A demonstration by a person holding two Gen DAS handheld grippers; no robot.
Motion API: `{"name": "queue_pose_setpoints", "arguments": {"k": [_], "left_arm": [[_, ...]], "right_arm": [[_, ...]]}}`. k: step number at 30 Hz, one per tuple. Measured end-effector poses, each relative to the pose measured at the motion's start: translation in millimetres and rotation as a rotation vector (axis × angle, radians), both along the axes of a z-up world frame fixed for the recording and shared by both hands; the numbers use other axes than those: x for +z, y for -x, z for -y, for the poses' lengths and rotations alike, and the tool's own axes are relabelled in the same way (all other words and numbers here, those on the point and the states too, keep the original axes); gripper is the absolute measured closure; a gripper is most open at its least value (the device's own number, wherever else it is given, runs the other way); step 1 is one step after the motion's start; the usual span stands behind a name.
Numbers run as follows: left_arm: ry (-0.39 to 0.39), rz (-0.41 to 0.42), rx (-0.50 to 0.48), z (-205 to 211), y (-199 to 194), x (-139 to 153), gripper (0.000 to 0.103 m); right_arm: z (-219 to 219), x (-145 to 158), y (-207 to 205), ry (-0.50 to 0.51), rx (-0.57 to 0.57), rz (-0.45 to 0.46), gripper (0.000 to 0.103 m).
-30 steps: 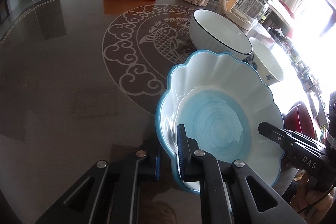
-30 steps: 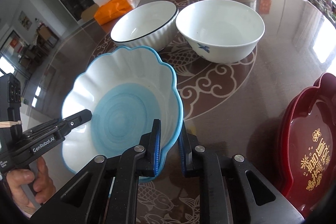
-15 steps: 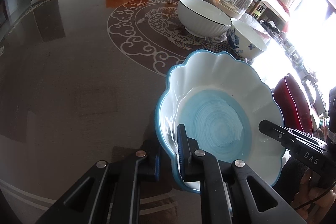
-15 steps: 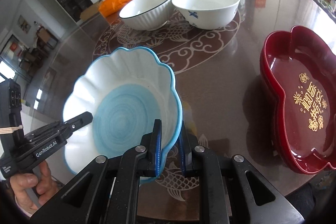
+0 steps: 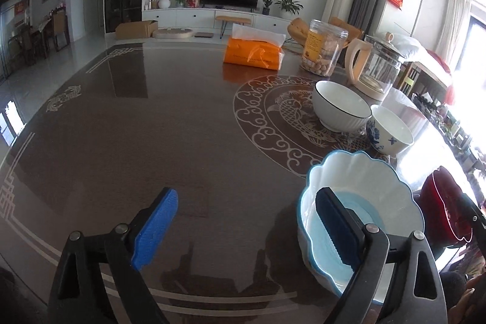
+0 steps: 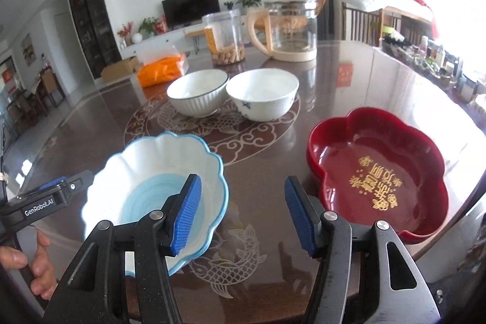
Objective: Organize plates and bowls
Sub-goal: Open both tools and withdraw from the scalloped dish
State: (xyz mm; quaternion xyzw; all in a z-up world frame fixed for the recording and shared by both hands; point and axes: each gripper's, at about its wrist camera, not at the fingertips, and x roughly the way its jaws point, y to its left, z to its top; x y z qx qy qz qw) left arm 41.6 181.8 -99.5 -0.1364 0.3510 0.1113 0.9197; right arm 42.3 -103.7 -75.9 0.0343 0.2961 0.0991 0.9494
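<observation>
The blue-rimmed scalloped bowl (image 5: 364,181) (image 6: 145,169) rests on the dark table (image 5: 152,126) near its front edge. My left gripper (image 5: 243,226) has its jaws opening wide; its right finger hangs over the bowl's inside, and no pad presses on the rim. My right gripper (image 6: 243,214) is opening too, its left finger over the bowl, its right finger over bare table. A red flower-shaped dish (image 6: 376,172) (image 5: 443,202) lies to the right of the bowl. Behind stand a black-rimmed white bowl (image 6: 197,93) (image 5: 340,108) and a blue-flowered white bowl (image 6: 262,96) (image 5: 390,135).
At the back of the table stand a glass kettle (image 6: 291,29) (image 5: 376,66), a clear jar of nuts (image 5: 323,50) and an orange pack (image 5: 252,53). A hand (image 6: 30,263) holds the left gripper's handle at the lower left of the right wrist view.
Both grippers were shut on the scalloped bowl's rim. They have let go, opened wide and drawn back and up, and both views now look more level across the table.
</observation>
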Motion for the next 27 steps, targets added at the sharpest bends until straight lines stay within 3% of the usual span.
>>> {"name": "queue_pose_setpoints", "arguments": {"k": [3, 6, 19, 27], "left_arm": [[0.007, -0.011, 0.033, -13, 9, 2, 0.009], [-0.001, -0.019, 0.055, -19, 16, 4, 0.009], [0.0, -0.015, 0.026, -1, 15, 14, 0.009], [0.023, -0.02, 0.069, -10, 18, 14, 0.009]], "right_arm": [[14, 15, 25, -0.031, -0.067, 0.142, 0.031], [15, 23, 36, -0.024, -0.081, 0.214, 0.031], [1, 24, 39, 0.037, -0.051, 0.258, 0.03], [-1, 22, 42, 0.049, -0.049, 0.27, 0.03]]}}
